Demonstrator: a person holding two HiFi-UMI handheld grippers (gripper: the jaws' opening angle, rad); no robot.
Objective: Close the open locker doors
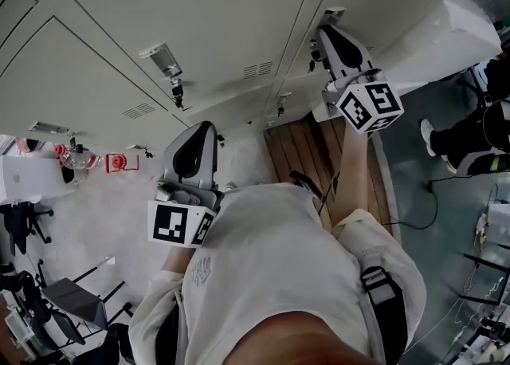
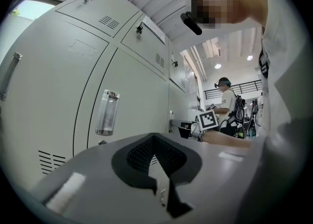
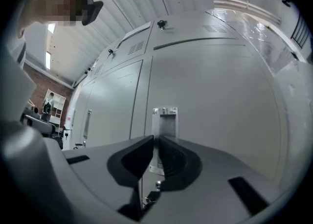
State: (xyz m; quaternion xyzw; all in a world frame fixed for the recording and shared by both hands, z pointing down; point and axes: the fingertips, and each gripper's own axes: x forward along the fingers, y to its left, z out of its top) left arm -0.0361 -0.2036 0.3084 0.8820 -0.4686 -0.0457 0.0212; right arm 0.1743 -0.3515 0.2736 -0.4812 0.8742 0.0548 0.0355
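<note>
A row of pale grey lockers (image 1: 199, 13) fills the head view's upper part. My right gripper (image 1: 327, 31) is stretched out to a door, its tips beside the metal handle (image 1: 334, 13). In the right gripper view the handle (image 3: 165, 119) shows just past the gripper (image 3: 155, 141), whose jaws stand together with only a thin slit. A white panel (image 1: 446, 33) juts out from the lockers at the right; it looks like an open door. My left gripper (image 1: 201, 128) hangs lower, off the lockers, shut and holding nothing. The left gripper (image 2: 154, 139) faces shut doors and a handle (image 2: 106, 113).
A wooden floor strip (image 1: 311, 148) runs along the lockers' foot. Another person's legs (image 1: 470, 136) stand at the right by cables on the floor. Red objects (image 1: 119, 162) and office chairs (image 1: 24, 220) sit at the left. A person wearing a backpack (image 2: 229, 105) stands farther along the row.
</note>
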